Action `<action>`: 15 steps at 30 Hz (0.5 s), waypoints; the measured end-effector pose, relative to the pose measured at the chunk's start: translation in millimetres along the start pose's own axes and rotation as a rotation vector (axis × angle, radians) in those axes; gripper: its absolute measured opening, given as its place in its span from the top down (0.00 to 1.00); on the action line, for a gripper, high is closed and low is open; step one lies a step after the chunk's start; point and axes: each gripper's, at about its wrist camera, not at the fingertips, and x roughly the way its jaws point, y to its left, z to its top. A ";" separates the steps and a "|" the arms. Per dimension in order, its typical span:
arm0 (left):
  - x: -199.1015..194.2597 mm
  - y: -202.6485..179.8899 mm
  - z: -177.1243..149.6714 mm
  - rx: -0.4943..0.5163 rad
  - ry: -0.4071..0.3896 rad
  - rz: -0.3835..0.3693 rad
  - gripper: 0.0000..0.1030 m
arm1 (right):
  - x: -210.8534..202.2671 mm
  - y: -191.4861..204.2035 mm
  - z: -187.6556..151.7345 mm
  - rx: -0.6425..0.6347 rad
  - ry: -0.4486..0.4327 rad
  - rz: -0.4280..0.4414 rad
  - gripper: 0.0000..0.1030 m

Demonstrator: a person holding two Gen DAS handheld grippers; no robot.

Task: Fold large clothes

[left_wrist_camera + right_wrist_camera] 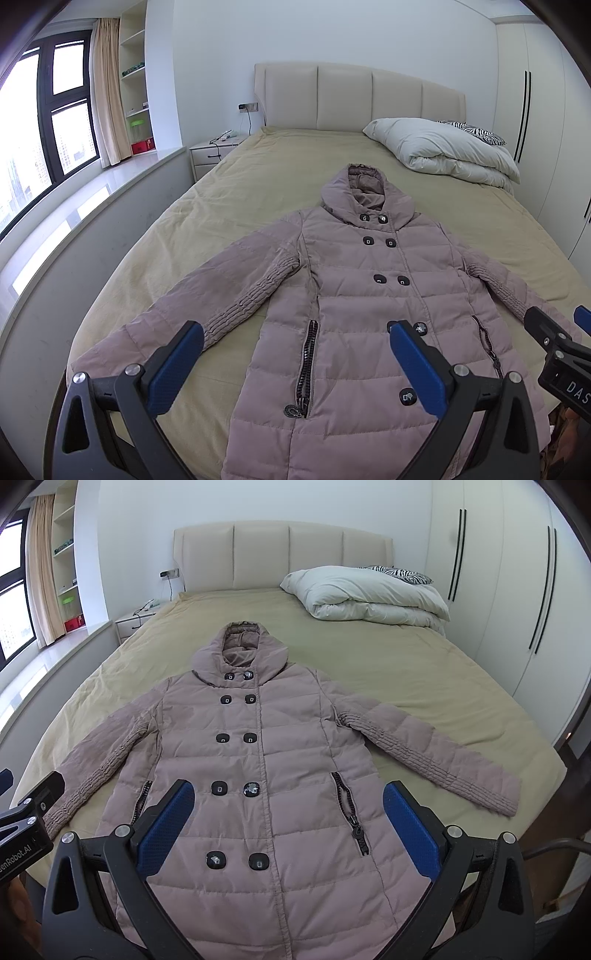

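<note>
A mauve hooded puffer coat point(369, 295) lies flat, sleeves spread, at the bed's point(258, 166) foot edge. Left gripper point(295, 354) and right gripper point(288, 812) hover above it, both spread wide and holding nothing.

Mauve coat point(258, 768), zebra-striped pillow point(399, 574)

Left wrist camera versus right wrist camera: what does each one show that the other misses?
Only the left wrist view shows the full window and the whole left sleeve down to its cuff; the right sleeve's end is hidden behind the right gripper.

Only the right wrist view shows the right sleeve whole, and more of the wardrobe doors.

Both show the mauve hooded puffer coat lying flat and buttoned on the bed, the folded white duvet, the headboard, and open, empty jaws on the left gripper and right gripper.
</note>
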 end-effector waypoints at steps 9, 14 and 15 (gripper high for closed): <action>2.0 0.8 -2.3 0.002 0.000 0.000 0.00 | 1.1 -1.8 0.2 0.004 0.006 0.008 0.00; 1.4 0.7 -1.7 0.000 0.002 0.000 0.00 | 1.5 -1.8 -0.6 0.003 0.006 0.009 0.00; 1.2 3.6 -1.5 -0.002 0.002 0.000 0.00 | 1.4 -1.6 -0.8 0.003 0.007 0.009 0.00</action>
